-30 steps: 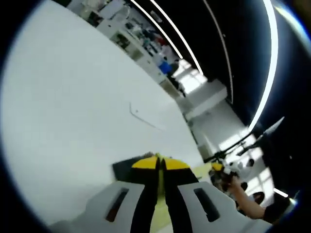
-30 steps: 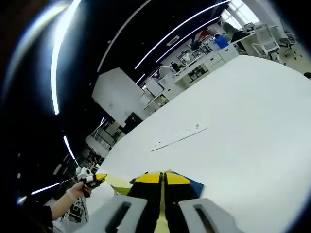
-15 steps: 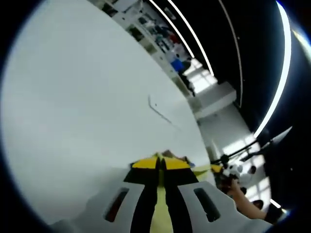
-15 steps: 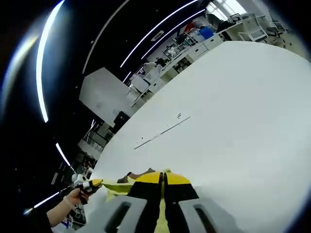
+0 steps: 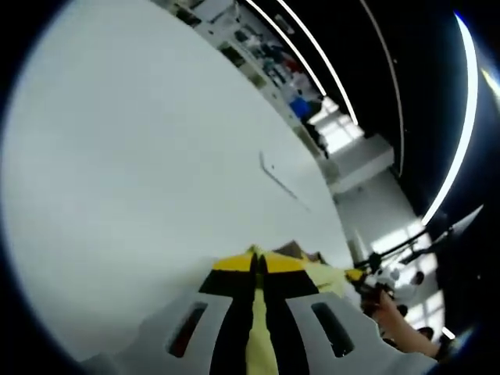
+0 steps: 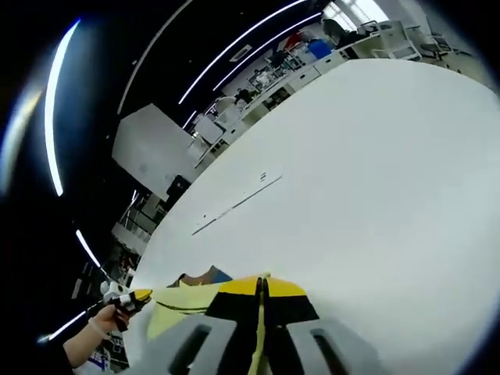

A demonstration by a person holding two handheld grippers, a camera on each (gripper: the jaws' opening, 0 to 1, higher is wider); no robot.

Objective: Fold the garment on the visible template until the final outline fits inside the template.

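Observation:
My left gripper (image 5: pixel 258 261) has its yellow-tipped jaws shut on a pale yellow garment (image 5: pixel 322 275); a strip of the cloth shows between the jaws. The cloth runs right to the other gripper (image 5: pixel 358 275), which a hand (image 5: pixel 388 311) holds. In the right gripper view, my right gripper (image 6: pixel 262 284) is likewise shut on the yellow garment (image 6: pixel 178 303), which stretches left to the other gripper (image 6: pixel 130 298). Brown and blue bits of cloth (image 6: pixel 205 276) peek up behind the yellow edge. A thin template line (image 5: pixel 278 178) (image 6: pixel 234 201) is marked on the white table (image 5: pixel 141 156) (image 6: pixel 375 172) beyond the jaws.
Desks, shelves and chairs (image 6: pixel 367 43) stand past the table's far edge. More shelving and blue bins (image 5: pixel 273 70) line the room's end in the left gripper view. Long ceiling light strips (image 5: pixel 453 148) run overhead.
Both cameras have tilted, so the template line sits further up and away. More of the yellow cloth now shows stretched between the two grippers, and the dark blue patch by the jaws is gone.

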